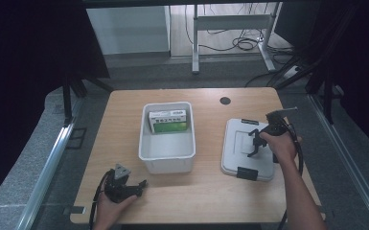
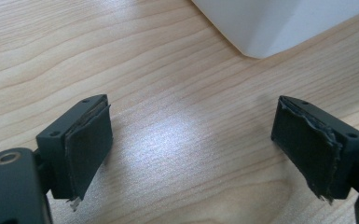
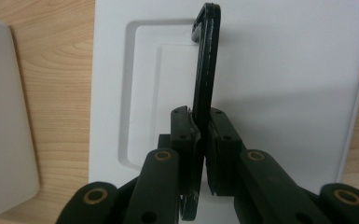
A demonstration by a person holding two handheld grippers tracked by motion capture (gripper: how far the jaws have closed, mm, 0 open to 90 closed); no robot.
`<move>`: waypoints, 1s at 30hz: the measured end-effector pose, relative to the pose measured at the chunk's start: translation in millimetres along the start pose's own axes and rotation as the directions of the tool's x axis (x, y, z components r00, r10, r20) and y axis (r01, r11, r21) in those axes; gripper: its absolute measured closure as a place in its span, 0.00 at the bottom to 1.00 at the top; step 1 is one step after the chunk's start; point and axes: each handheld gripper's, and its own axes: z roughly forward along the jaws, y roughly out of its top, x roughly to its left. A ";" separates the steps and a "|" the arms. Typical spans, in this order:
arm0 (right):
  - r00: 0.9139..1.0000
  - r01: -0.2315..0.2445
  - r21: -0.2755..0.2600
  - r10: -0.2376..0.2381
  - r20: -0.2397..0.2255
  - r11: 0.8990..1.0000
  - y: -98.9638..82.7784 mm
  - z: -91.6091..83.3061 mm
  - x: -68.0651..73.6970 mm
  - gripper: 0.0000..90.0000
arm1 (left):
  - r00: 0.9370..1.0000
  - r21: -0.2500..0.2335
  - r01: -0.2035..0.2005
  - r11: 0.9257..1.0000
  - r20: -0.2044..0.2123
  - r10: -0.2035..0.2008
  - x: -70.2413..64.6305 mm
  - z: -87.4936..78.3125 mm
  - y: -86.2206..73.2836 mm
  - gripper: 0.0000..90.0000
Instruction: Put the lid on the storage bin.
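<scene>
The lid, lying flat on the counter right of the bin, is gripped: the right gripper is clamped on its black handle, the left gripper is held apart, and a lift toward the bin is likely called for next.

lid: white, flat on table | handle: black, raised upright

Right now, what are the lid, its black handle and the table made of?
The lid looks like smooth, matte white-grey plastic with moulded recessed panels. Its handle seems hard black plastic, slightly glossy, clamped by the right gripper. The table shows pale wood grain, perhaps laminate.
</scene>
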 end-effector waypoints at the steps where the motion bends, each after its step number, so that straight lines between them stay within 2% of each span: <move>1: 1.000 -0.008 0.001 0.008 -0.003 1.000 0.0 -0.1 -0.6 0.92 | 1.000 0.000 0.000 1.000 0.000 0.000 0.0 0.0 0.0 0.14; 3: 1.000 -0.023 0.000 0.023 -0.018 1.000 0.0 -0.3 -1.8 0.93 | 1.000 0.000 0.000 1.000 0.000 0.000 0.0 0.1 0.0 0.14; 6: 0.995 -0.076 -0.002 0.076 -0.059 0.997 -1.1 0.3 -7.5 0.94 | 1.000 0.000 0.000 1.000 0.000 0.000 0.0 0.0 0.0 0.14; 13: 0.990 -0.107 -0.001 0.107 -0.089 0.994 -2.4 -0.7 -10.4 0.94 | 1.000 0.000 0.000 1.000 0.000 0.000 0.0 0.2 0.2 0.14; 22: 0.991 -0.099 -0.005 0.098 -0.093 0.995 -4.6 -11.1 -6.6 0.94 | 1.000 0.000 -0.001 1.000 0.000 0.001 -0.1 0.3 0.4 0.14; 30: 0.991 -0.065 -0.033 0.061 -0.122 0.997 -4.5 -36.4 5.3 0.94 | 1.000 0.000 -0.002 1.000 0.001 0.002 -0.1 0.4 0.6 0.14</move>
